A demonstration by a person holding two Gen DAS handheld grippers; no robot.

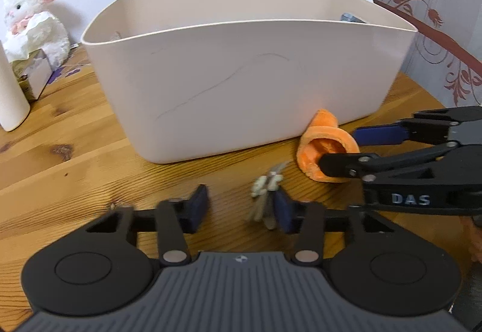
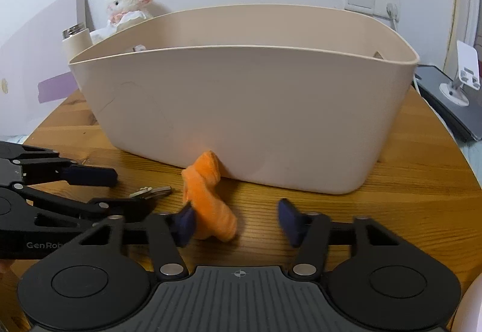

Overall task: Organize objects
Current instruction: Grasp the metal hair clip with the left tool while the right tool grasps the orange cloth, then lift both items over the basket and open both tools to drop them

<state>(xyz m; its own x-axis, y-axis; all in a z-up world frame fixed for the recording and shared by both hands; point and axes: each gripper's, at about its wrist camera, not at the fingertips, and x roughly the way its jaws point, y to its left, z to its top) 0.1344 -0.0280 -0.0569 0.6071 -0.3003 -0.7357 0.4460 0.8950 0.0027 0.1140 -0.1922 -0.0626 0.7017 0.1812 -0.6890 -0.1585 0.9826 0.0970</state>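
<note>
Listing from the beige plastic tub point(image 2: 241, 109) outward: an orange plush sock point(image 2: 208, 199) lies on the wooden bench point(image 2: 391, 181), tip touching the tub's front wall, long axis running toward us. Our right tool point(image 2: 236, 219) gapes wide, its left finger against the sock. A bunch of metal keys point(image 1: 265, 196) lies just before the tub, inside our open left tool point(image 1: 241, 208).
</note>
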